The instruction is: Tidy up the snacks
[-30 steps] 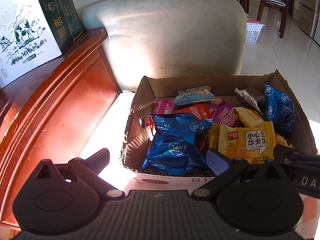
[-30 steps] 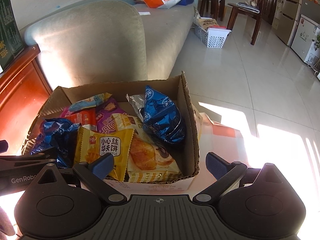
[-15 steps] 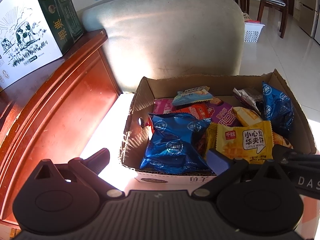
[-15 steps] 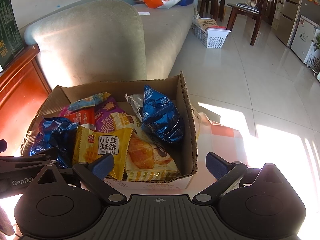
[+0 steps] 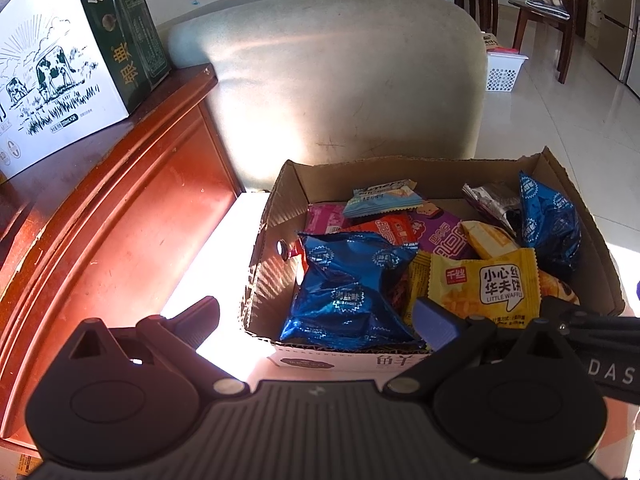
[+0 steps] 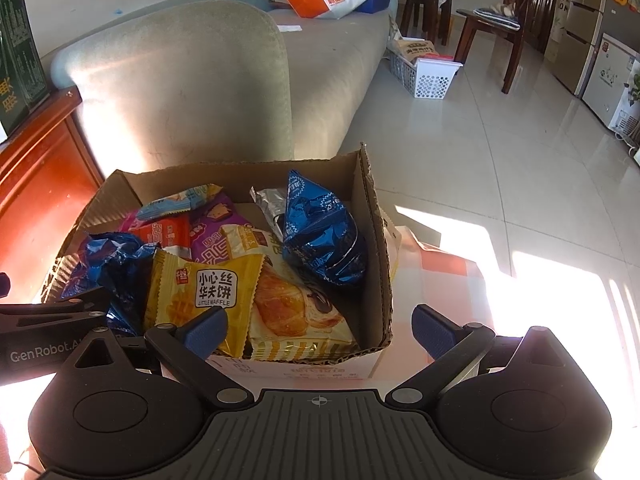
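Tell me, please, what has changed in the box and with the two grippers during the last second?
Almost nothing changed. The left gripper and the right gripper shifted only slightly in front of the cardboard box, both open and empty. The snack packets, including the yellow Little Waffle packet, lie as before.

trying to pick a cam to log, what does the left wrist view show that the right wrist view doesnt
Only the left wrist view shows the white cow-print milk carton on the red wooden cabinet. Only the right shows the croissant packet in full and the fridges. Both show the cardboard box, the yellow waffle packet, blue packets and both open grippers: left gripper, right gripper.
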The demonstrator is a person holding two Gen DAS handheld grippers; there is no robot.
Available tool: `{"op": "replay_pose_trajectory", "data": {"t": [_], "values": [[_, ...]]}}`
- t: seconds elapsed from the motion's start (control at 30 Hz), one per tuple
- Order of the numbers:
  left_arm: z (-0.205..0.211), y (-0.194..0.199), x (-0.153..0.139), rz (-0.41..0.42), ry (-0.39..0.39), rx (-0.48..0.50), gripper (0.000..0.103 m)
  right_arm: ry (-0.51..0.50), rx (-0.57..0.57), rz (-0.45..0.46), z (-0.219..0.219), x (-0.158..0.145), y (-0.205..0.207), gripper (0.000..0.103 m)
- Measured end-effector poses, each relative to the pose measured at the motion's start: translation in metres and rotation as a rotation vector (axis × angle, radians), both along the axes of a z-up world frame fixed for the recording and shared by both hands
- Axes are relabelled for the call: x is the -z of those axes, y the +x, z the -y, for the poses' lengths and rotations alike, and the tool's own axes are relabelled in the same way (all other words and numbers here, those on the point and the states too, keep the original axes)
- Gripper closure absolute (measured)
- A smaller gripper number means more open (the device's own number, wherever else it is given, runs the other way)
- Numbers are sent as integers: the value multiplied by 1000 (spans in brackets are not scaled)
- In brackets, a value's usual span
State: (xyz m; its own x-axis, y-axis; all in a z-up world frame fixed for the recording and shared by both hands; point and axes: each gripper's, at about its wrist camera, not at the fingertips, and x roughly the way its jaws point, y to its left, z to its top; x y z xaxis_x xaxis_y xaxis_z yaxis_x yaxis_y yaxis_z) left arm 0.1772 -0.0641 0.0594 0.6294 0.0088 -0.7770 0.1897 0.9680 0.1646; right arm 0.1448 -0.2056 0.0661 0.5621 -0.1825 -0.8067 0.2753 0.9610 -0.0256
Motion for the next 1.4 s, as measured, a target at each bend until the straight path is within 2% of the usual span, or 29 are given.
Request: {"op": "replay_pose_trajectory", "data": {"t": [0.43,0.93,1.1,1.27,1.4], "values": [[4,-9,-6,49,29,-13,1,-37,-11,26,-2,-5,-4,4],[1,-22,-10,58,44,-38,2,-57,-30,44,-8,-8,-13,4],[0,-31,-12,42,24,-12,2,-59,-26,54,-7,-11,-28,4],[6,-49,-3,26,37,41,2,-63,-22,32,-5,-7,-49,4],[3,-65,2,18,42,37,3,-61,-34,19,-8,-2,-64,4]]}}
